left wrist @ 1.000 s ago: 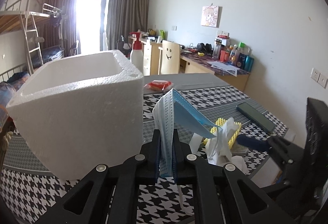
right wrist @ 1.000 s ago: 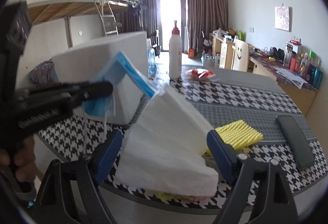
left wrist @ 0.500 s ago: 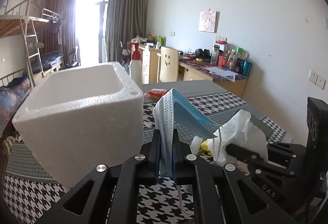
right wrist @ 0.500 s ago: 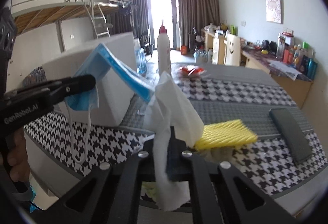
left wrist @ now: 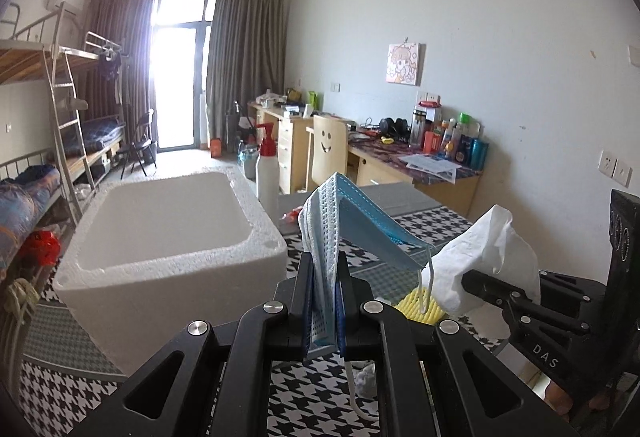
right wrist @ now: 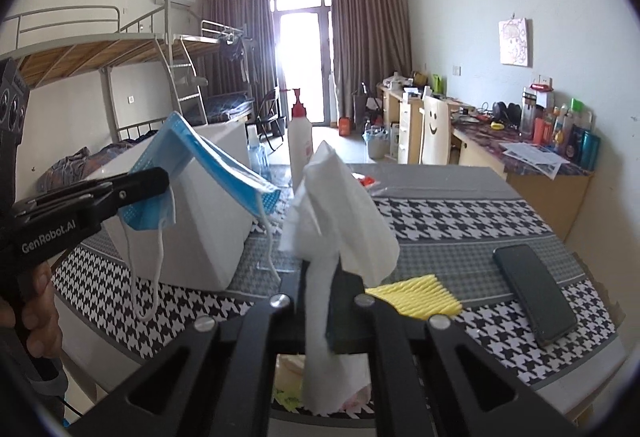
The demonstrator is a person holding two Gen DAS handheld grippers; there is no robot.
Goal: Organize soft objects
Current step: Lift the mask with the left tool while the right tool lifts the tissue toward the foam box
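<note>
We see the desk (right wrist: 460, 221) first, its top covered in houndstooth and grey check, filling the lower half of both wrist views. On it, at about 9 o'clock in the left view, sits the open white foam box (left wrist: 160, 237), hollow side up. A white bottle (left wrist: 267, 173) with a red pump top stands just behind the box, at 12 o'clock from it. In the right view a dark phone (right wrist: 534, 293) lies flat at 4 o'clock, near the desk's edge, and a yellow sponge (right wrist: 416, 299) lies between it and our right tool.

Our left gripper (left wrist: 325, 301) has its jaws pressed together on a blue mask (left wrist: 360, 229), which is folded over and stands up above the fingers; its white ear loops hang loose below. The mask is held in the air, just right of the box's near corner and a little above its rim in the left view.

Our right gripper (right wrist: 320, 301) has its jaws closed on a white tissue (right wrist: 336, 213), which rises crumpled above the fingers and trails down beneath them. The tissue is held above the desk at 3 o'clock from the mask, close beside it; we cannot tell whether the two touch.
</note>
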